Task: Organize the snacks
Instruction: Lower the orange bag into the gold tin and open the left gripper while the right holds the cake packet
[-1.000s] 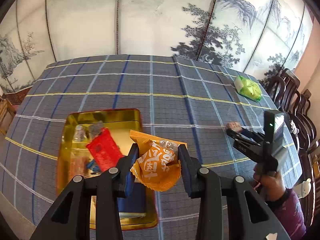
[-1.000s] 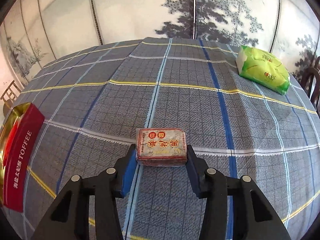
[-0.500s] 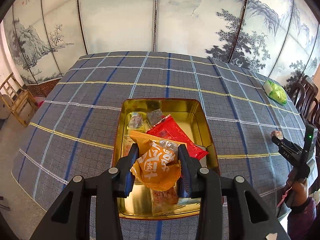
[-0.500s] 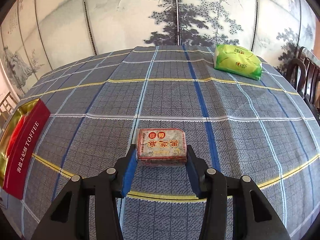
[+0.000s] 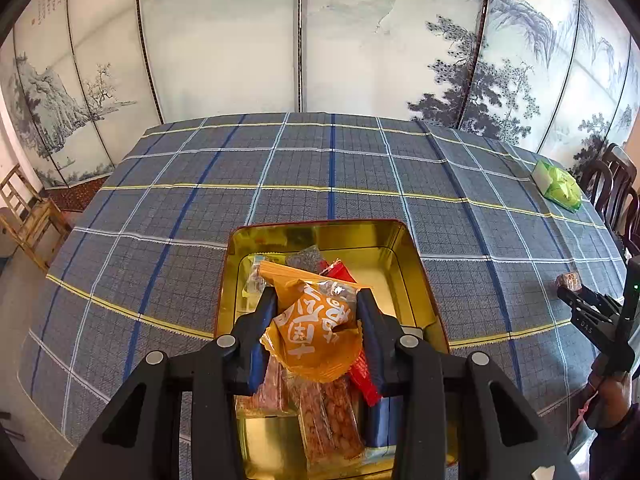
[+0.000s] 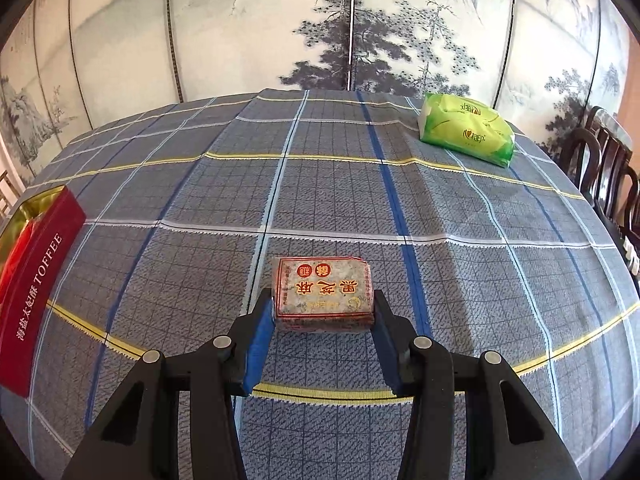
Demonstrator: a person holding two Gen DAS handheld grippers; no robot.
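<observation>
Over the gold tin [image 5: 404,240] on the counter [image 5: 280,168], left claw [image 5: 316,320] closed on orange pouch [image 5: 316,332], held above the snacks already inside for dropping there, and right claw [image 6: 323,312] closed on wrapped block [image 6: 322,292], kept aside above the counter, probably waiting its turn.

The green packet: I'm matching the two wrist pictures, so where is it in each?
Left wrist: green packet at the far right table edge, small.
Right wrist: green packet upper right, far side of the table.
Shared landmark: the gold tin, at the left edge in the right view.
</observation>
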